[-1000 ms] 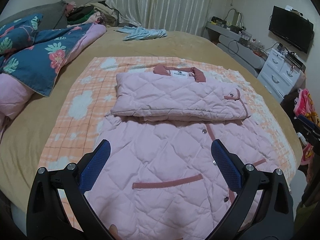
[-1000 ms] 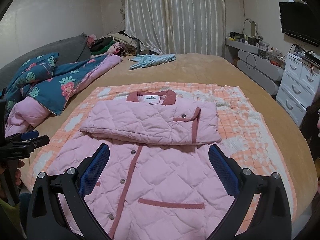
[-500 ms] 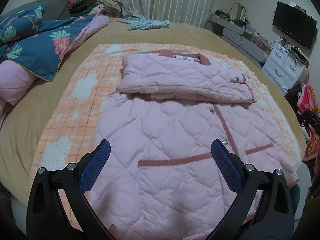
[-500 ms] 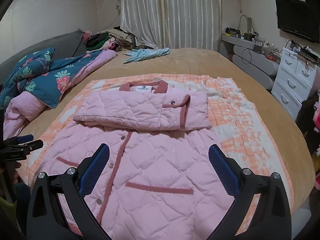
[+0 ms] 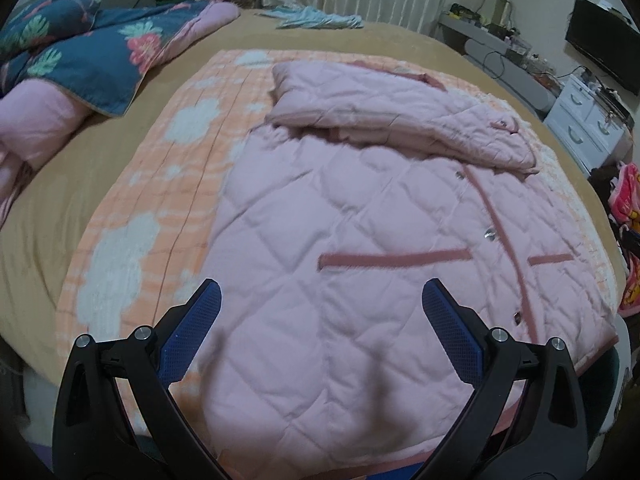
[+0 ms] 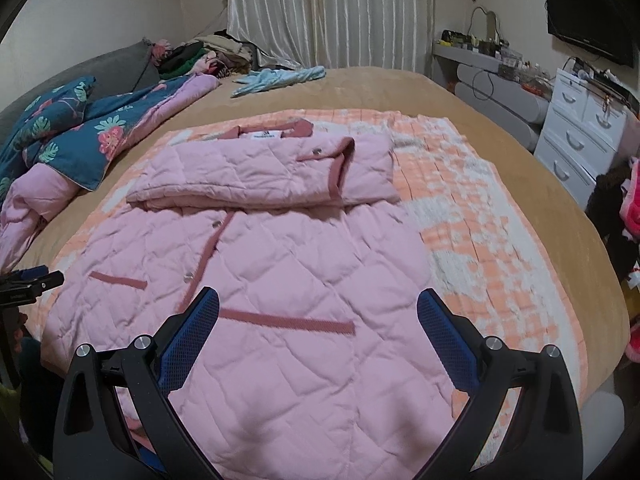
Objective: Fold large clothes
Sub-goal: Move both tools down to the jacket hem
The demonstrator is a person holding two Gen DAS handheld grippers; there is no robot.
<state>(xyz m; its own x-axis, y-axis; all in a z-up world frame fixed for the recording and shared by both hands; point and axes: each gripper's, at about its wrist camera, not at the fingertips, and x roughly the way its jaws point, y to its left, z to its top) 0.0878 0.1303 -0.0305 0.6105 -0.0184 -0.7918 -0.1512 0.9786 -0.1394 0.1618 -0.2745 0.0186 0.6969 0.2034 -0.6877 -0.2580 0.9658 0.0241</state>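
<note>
Lying flat on the orange blanket [image 5: 132,216], the pink coat [image 5: 360,264] runs long-ways from its bottom edge, close to both grippers, up to its collar [image 6: 276,130] at the far end. Its sleeves [image 6: 260,176] are folded across the chest. The left gripper [image 5: 320,312] hangs over the coat's left bottom part, spread wide and holding nothing. The right gripper [image 6: 318,312] hangs over the coat's right bottom part, also spread wide and holding nothing. Both look about as near to the bottom edge, so I think each grabs its own corner and lifts it toward the collar.
</note>
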